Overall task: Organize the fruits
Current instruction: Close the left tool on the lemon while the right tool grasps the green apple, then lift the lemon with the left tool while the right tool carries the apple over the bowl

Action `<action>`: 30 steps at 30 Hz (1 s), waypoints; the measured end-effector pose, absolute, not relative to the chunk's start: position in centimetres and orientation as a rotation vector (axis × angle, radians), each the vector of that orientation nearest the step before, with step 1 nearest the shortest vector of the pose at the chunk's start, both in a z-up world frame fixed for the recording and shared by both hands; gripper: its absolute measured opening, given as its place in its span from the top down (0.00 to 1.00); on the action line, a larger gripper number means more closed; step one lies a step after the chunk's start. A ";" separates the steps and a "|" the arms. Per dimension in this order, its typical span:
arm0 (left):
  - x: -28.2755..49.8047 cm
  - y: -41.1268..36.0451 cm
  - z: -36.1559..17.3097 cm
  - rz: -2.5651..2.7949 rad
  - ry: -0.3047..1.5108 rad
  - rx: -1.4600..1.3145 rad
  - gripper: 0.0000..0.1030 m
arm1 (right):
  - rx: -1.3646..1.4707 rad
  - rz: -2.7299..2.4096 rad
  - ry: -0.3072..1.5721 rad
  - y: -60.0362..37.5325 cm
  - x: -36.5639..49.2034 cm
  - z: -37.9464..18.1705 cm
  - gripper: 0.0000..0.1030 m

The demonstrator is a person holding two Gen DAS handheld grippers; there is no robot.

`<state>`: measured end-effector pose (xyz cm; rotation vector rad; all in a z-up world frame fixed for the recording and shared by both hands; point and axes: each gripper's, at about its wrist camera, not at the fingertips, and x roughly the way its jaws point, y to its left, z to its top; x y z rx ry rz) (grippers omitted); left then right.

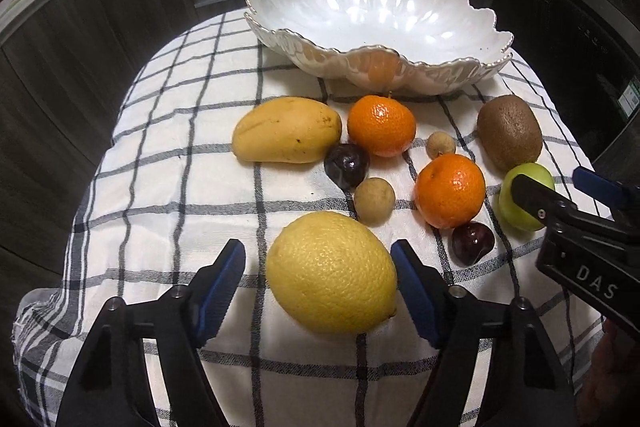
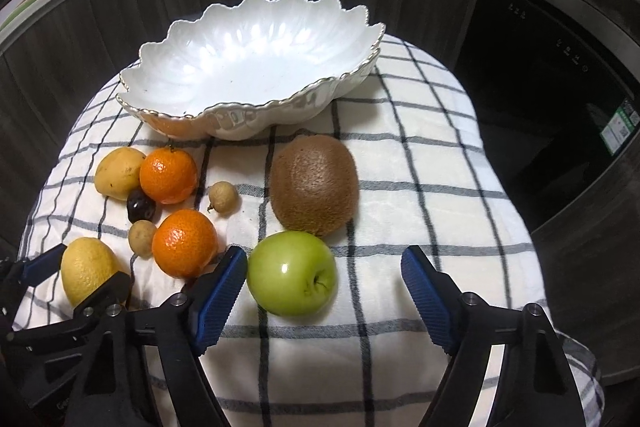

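Currently nothing gripped on either side. Left gripper (image 1: 318, 263) is spread wide with the lemon (image 1: 331, 273) sitting between its fingers, right pad looks close to or just touching the peel, left pad clearly apart; likely lining up a grab. Right gripper (image 2: 324, 269) is also wide open, green apple (image 2: 292, 273) between the fingers but nearer the left pad, big gap on the right side. All fruit lies loose on the checked cloth (image 1: 168, 195), none in the bowl (image 1: 372, 15), which stands empty at the far edge, probably the drop target, so the task looks barely started. Mid-cloth cluster: mango (image 1: 287, 129) far left, two tangerines (image 1: 381, 125) (image 1: 450, 190), two dark plums (image 1: 346, 165) (image 1: 473, 242), two small tan longan-like fruits (image 1: 374, 201) (image 1: 440, 145), kiwi (image 2: 314, 185) just beyond the apple on the right. Near fruits are taken first, it seems, since they block nothing. Apple is off-centre, so closing may shove it rightwards.
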<state>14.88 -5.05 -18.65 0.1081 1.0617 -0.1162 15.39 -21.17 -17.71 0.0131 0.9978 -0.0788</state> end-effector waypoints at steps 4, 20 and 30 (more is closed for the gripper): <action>15.0 -5.1 -19.2 -0.130 1.081 0.096 0.34 | 0.028 -0.052 1.010 -20.9 15.7 -18.3 0.27; 14.8 -5.3 -19.4 -0.148 1.084 0.085 0.41 | 0.105 0.008 1.058 -21.0 16.2 -19.9 0.50; 14.6 -4.9 -18.5 -0.155 1.053 0.076 0.42 | 0.093 0.025 1.022 -20.5 15.4 -18.6 0.51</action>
